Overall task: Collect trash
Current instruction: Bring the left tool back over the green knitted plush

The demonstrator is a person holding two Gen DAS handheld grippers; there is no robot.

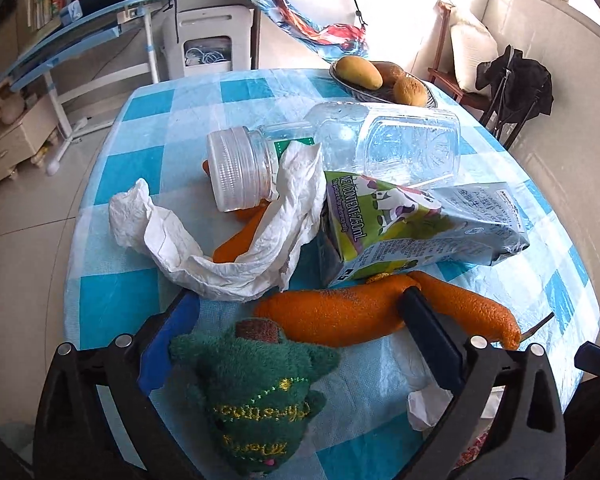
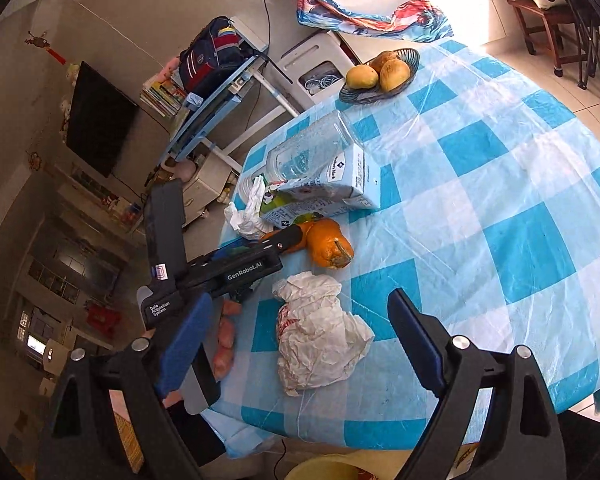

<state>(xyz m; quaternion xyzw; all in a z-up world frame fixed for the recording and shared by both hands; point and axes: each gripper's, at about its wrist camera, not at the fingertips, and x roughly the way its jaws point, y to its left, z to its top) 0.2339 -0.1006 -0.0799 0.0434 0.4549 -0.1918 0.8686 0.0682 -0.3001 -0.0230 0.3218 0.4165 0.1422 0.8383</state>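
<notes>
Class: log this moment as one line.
left gripper: open, over green plush | right gripper: open, above crumpled wrapper | trash uncollected

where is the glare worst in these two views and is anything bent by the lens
Left wrist view: window light blows out the top right, behind the fruit bowl. Right wrist view: glare at the top right washes out the tablecloth; both fisheyes curve the table edge.

Bottle on carton, peel before carton, tissue left
</notes>
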